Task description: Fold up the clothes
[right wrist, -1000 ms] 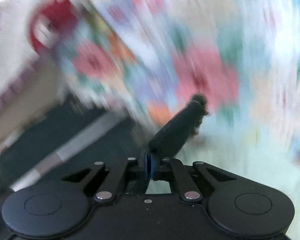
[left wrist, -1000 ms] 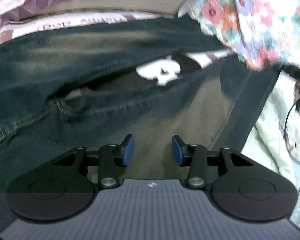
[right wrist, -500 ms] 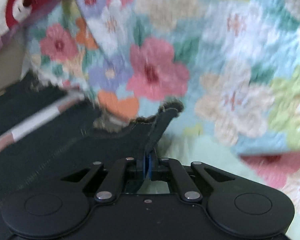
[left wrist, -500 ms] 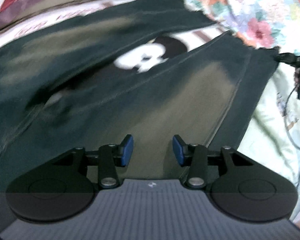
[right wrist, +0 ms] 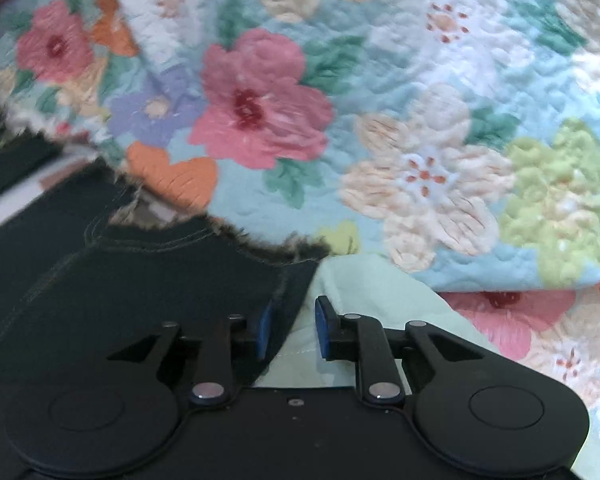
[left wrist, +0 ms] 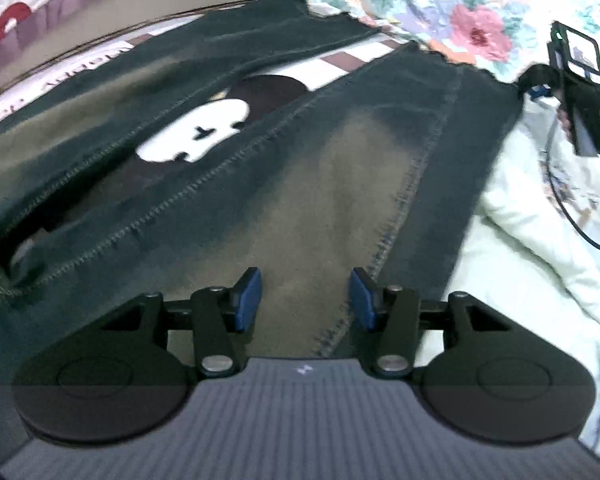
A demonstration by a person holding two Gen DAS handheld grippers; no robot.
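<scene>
Dark jeans with faded brownish thighs (left wrist: 320,184) lie spread on the bed, legs apart, frayed hems at the far end. My left gripper (left wrist: 305,298) is open and empty, just above the near leg by its side seam. My right gripper (right wrist: 290,328) is open over the frayed hem corner (right wrist: 260,264) of that leg, which lies flat between and beside its fingers. The right gripper also shows in the left wrist view (left wrist: 540,88) at the hem's far right corner.
A floral quilt (right wrist: 400,120) lies just beyond the hems. A pale green sheet (left wrist: 520,248) lies right of the jeans. A cartoon-print blanket (left wrist: 204,132) shows between the legs. A black cable (left wrist: 564,208) runs across the sheet.
My right gripper, shut on the hem corner and moving, has lowered it and opened. The leg now lies flat. My left gripper has shifted right along the near leg, still open.
</scene>
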